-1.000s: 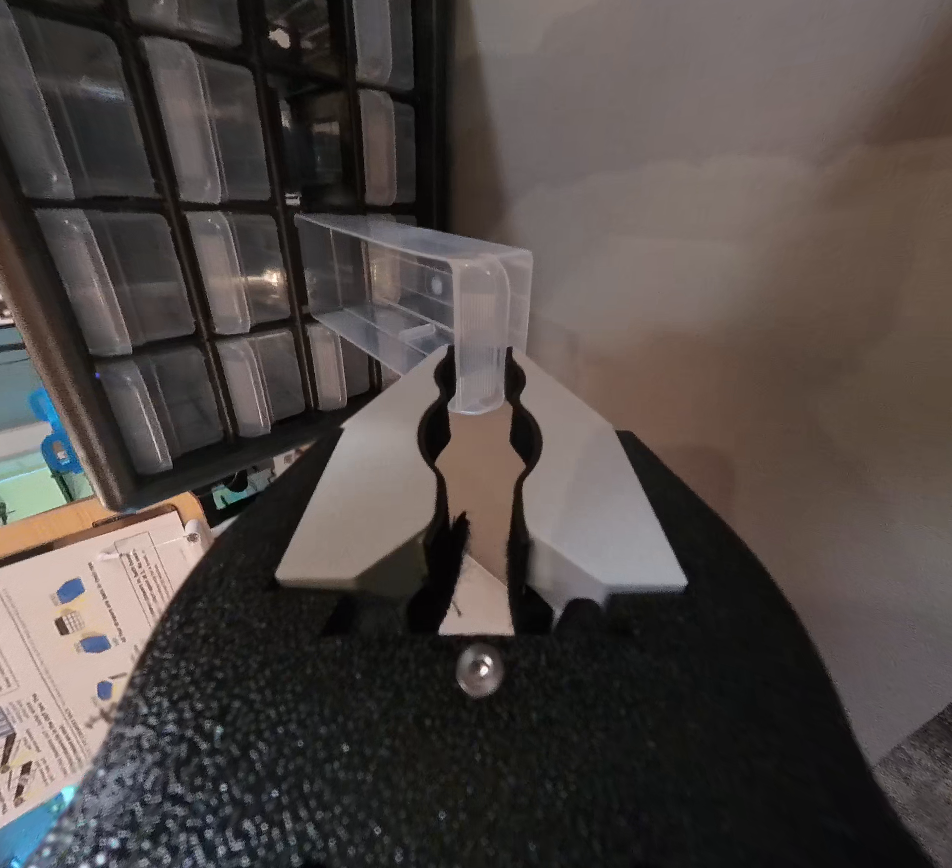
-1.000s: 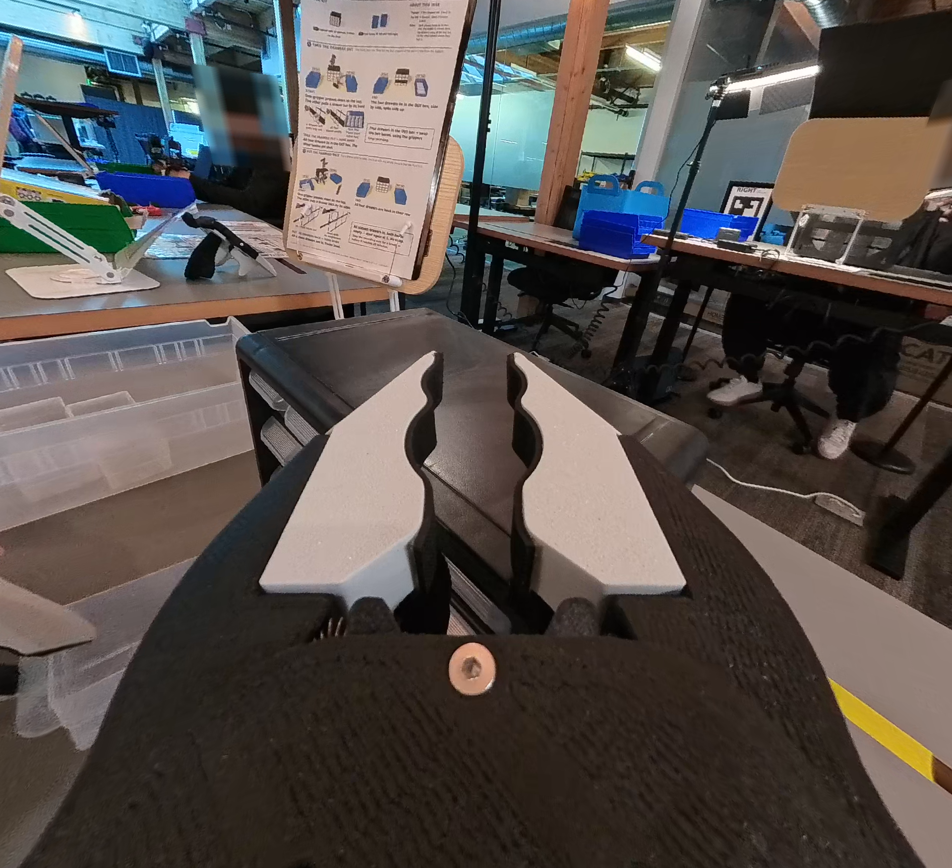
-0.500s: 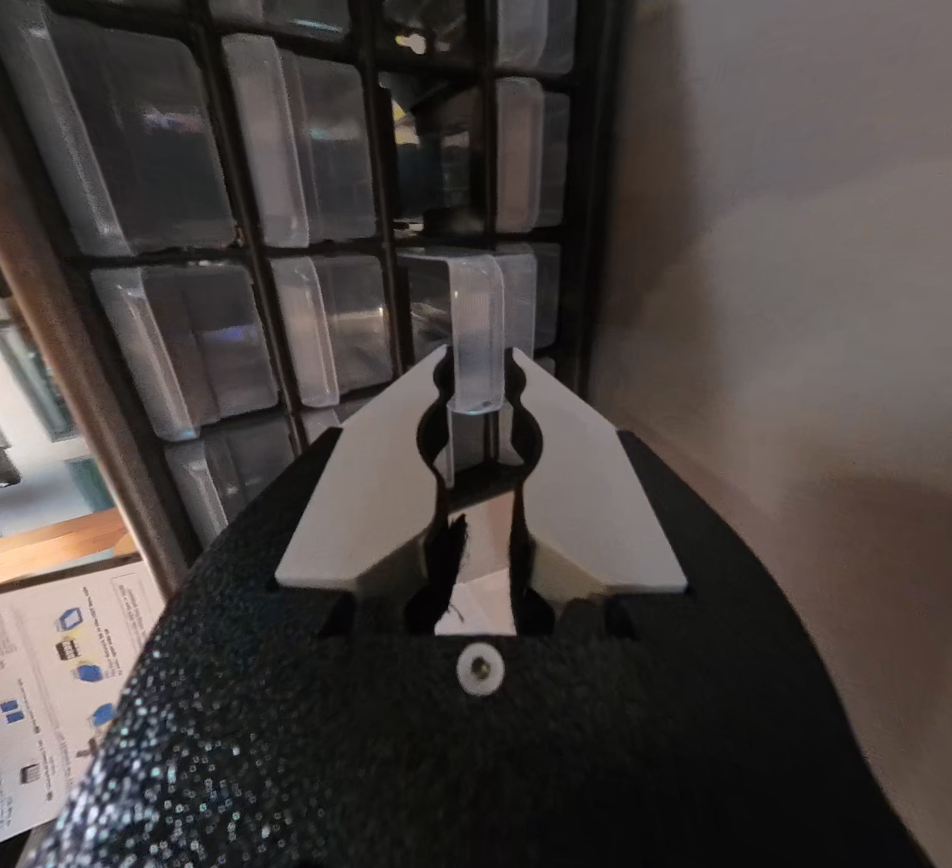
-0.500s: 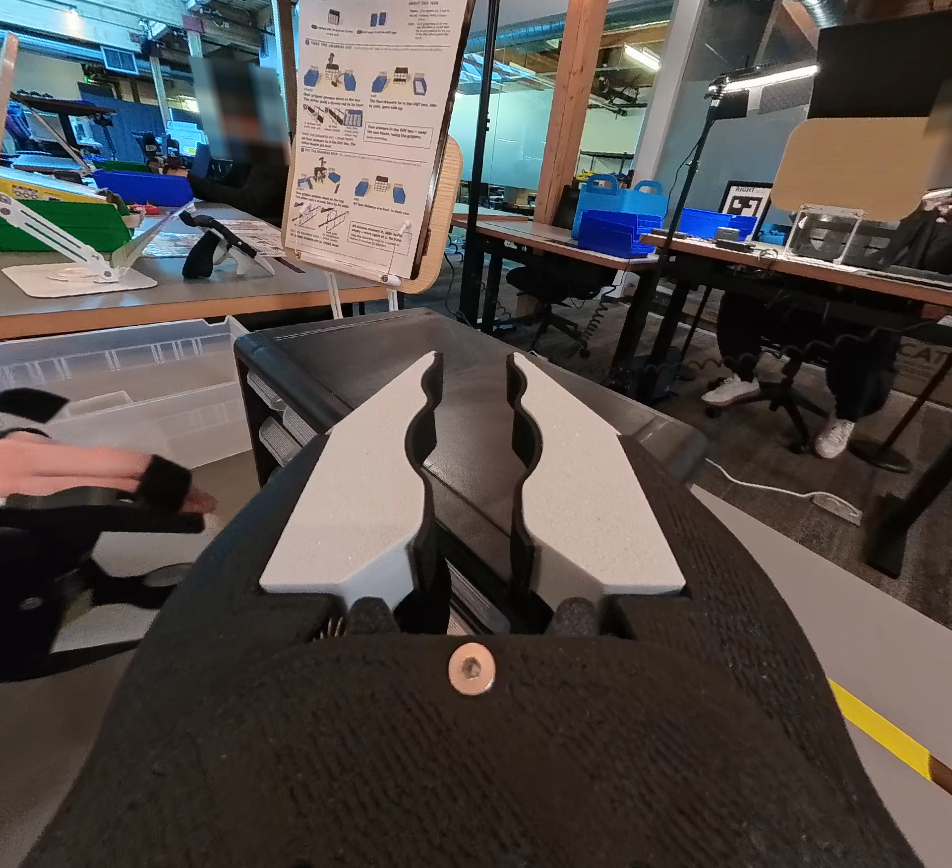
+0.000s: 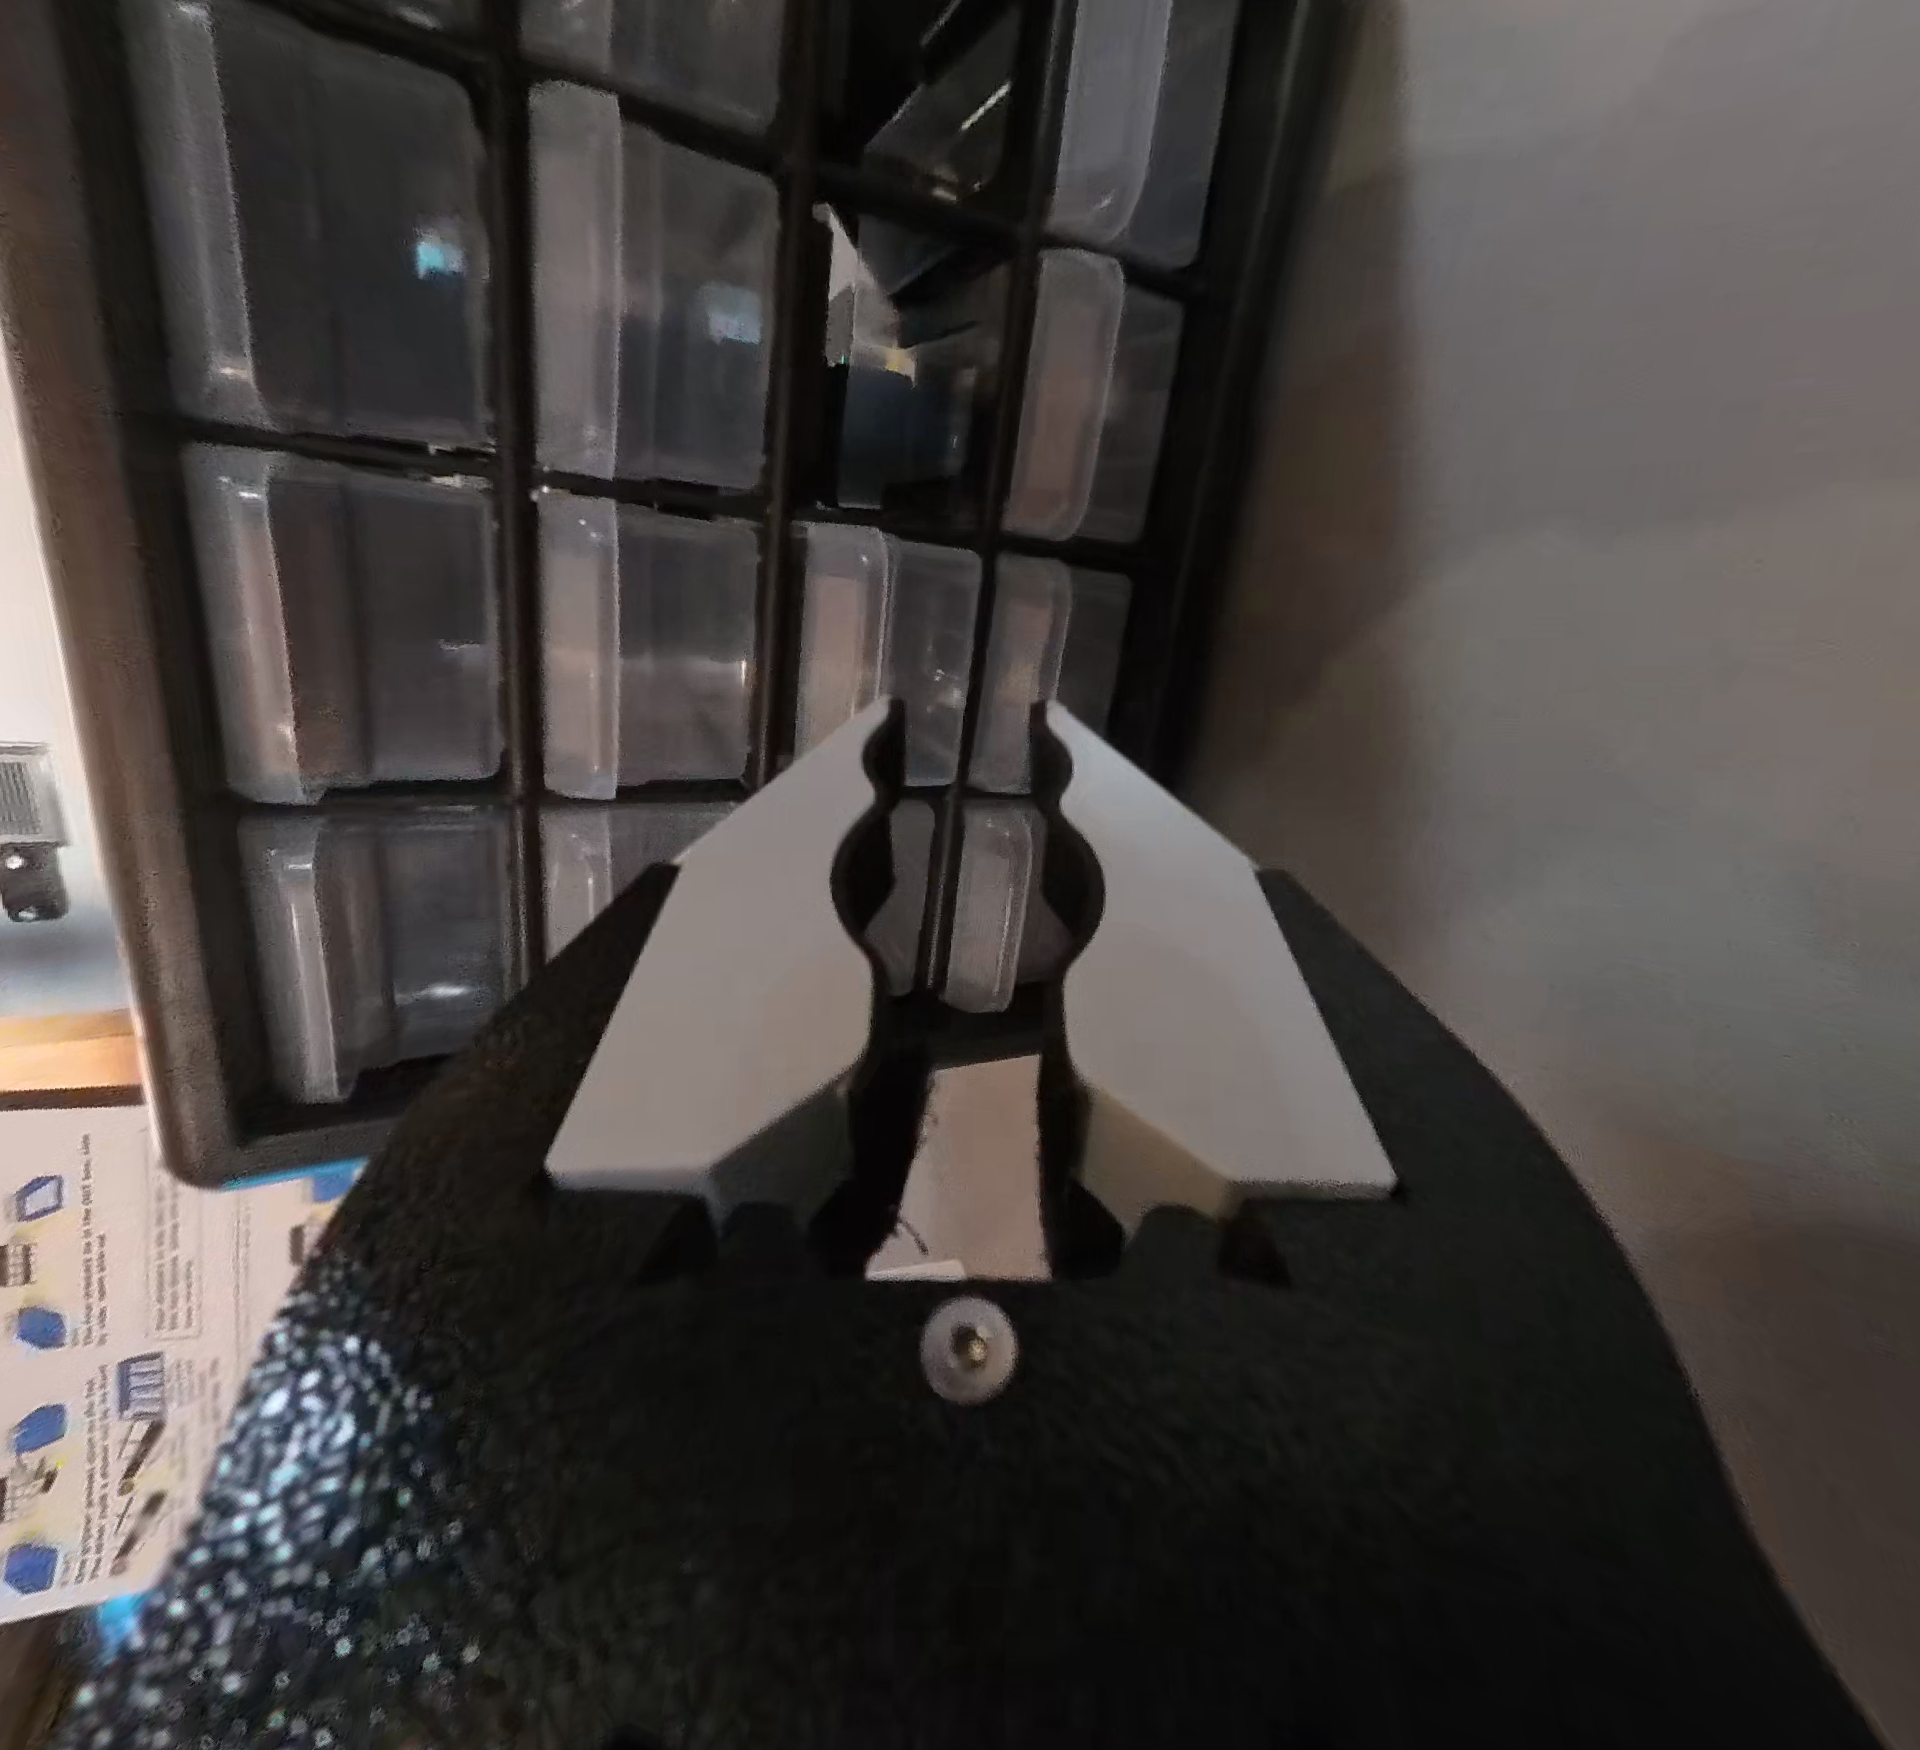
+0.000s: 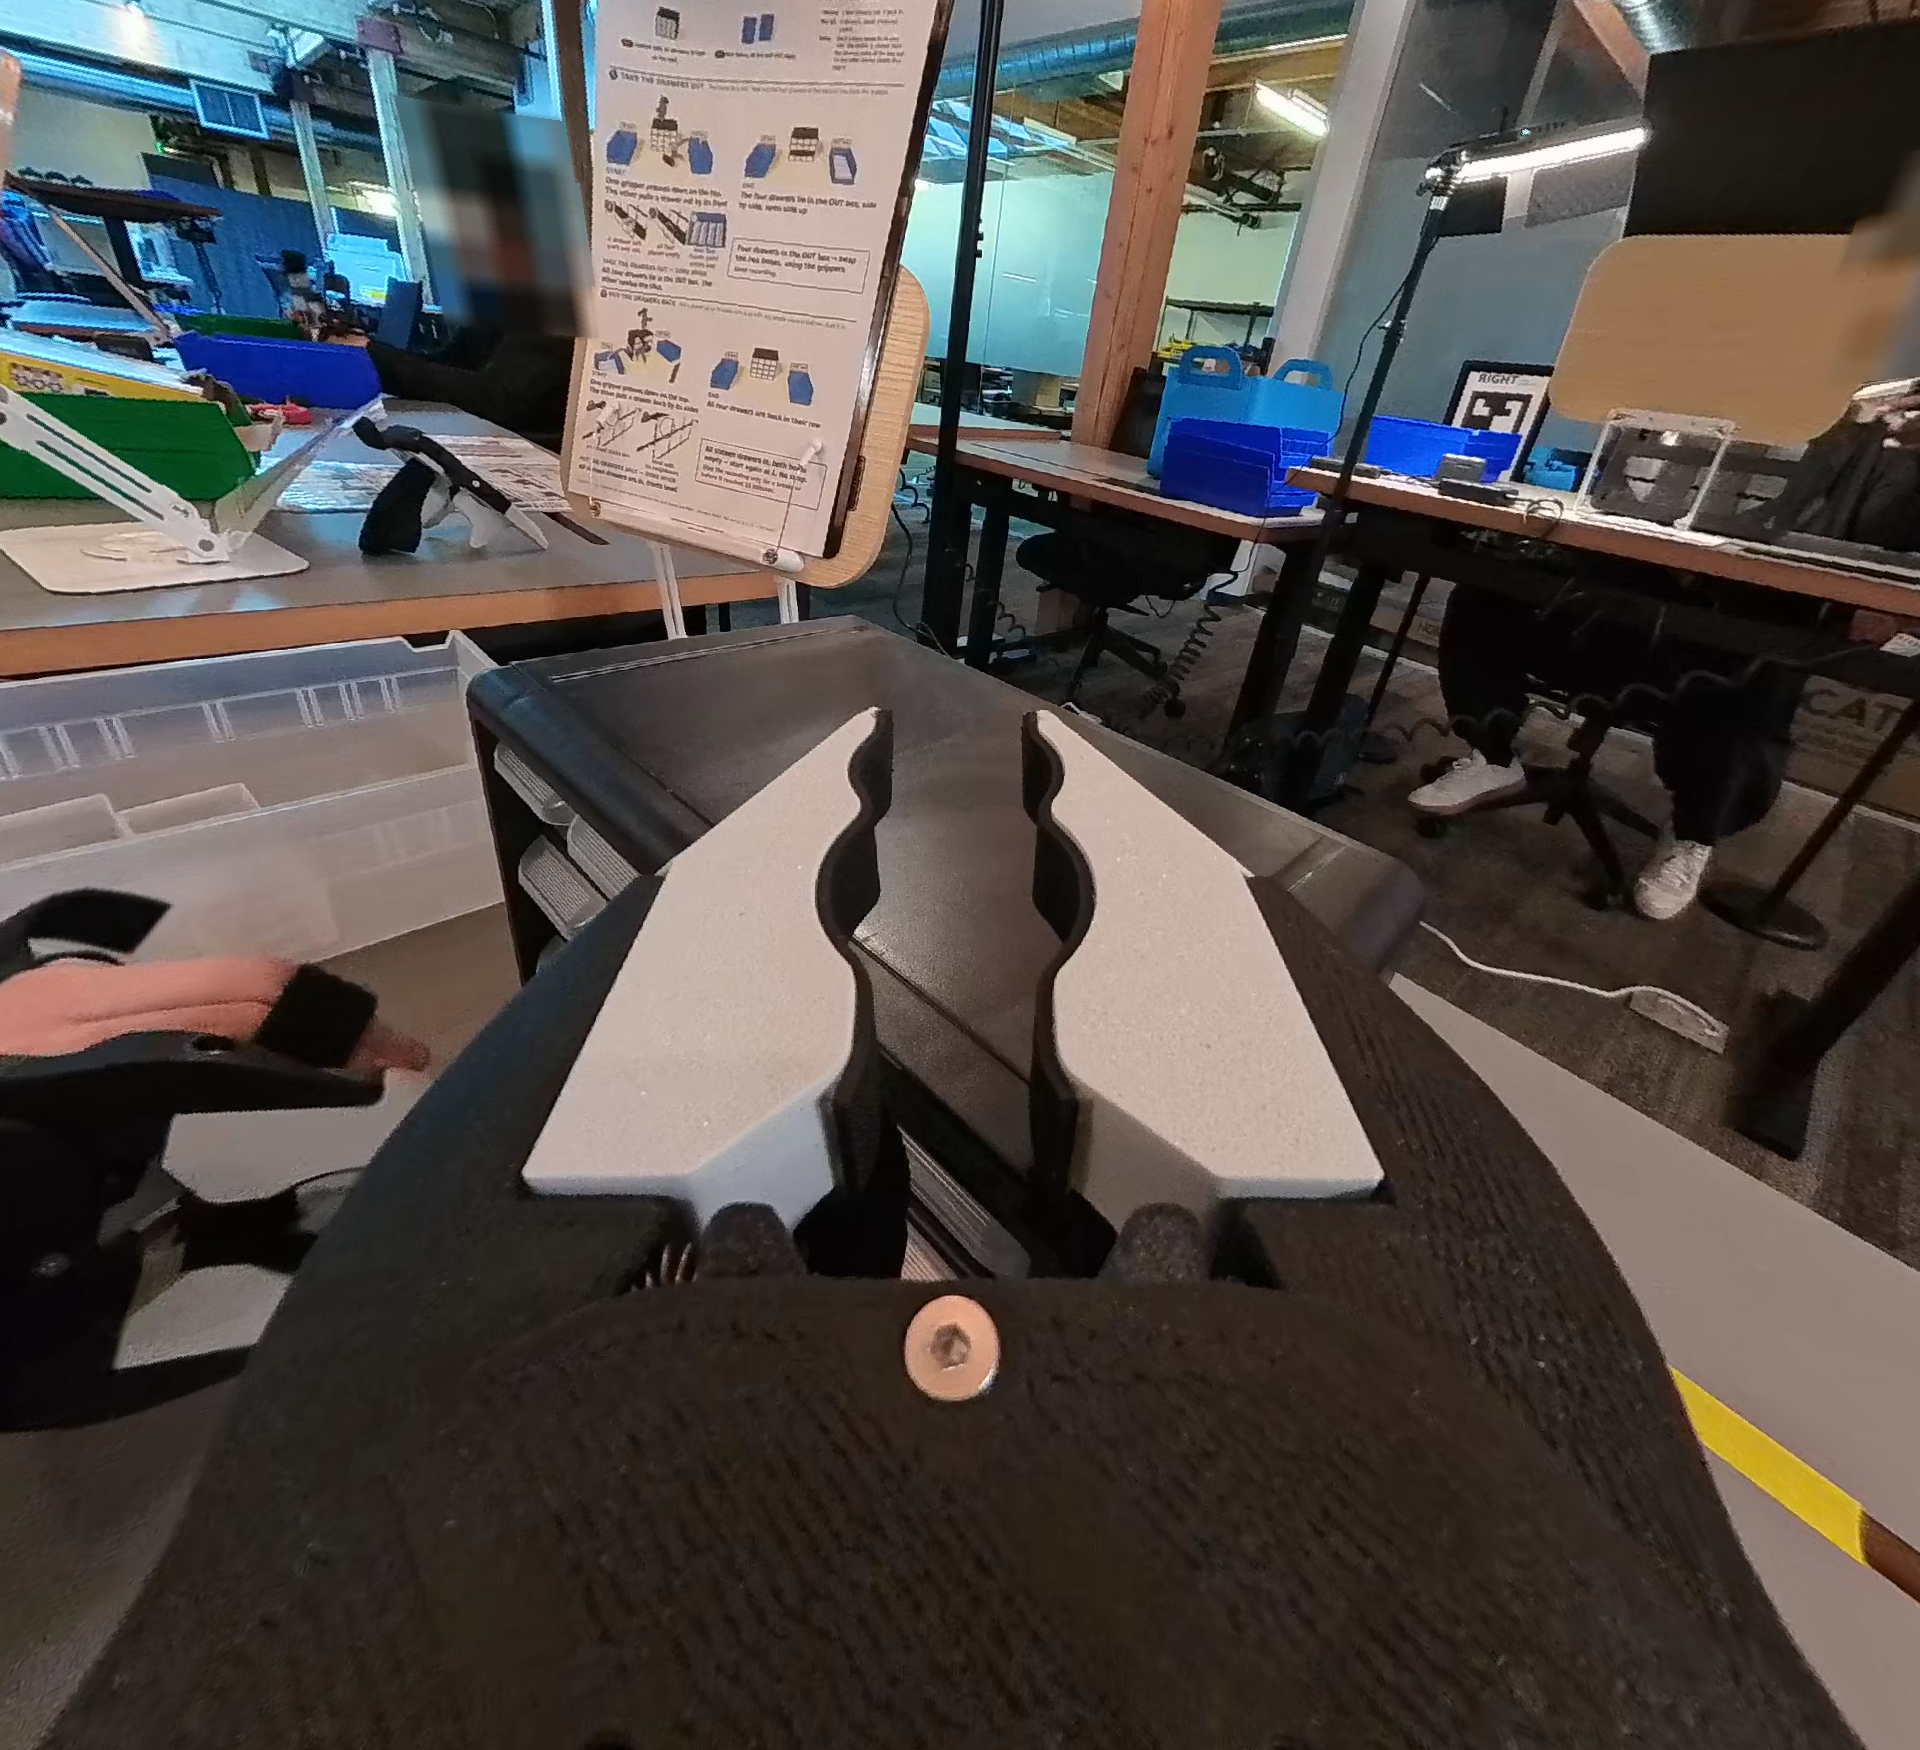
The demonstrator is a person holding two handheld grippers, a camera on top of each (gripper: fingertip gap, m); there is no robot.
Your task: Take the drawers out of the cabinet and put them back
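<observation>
we see our left gripper (image 5: 966, 713) spread and empty before the black cabinet (image 5: 665, 412) with its clear drawers (image 5: 644, 640) seated, our right gripper (image 6: 956, 734) spread above the cabinet's top.

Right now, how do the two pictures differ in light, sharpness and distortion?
Left wrist view: dim and motion-blurred, the cabinet and its clear drawers smeared, reflections glinting on them. Right wrist view: bright and mostly sharp, though the hand is blurred; the wide lens bends the wooden post.
</observation>
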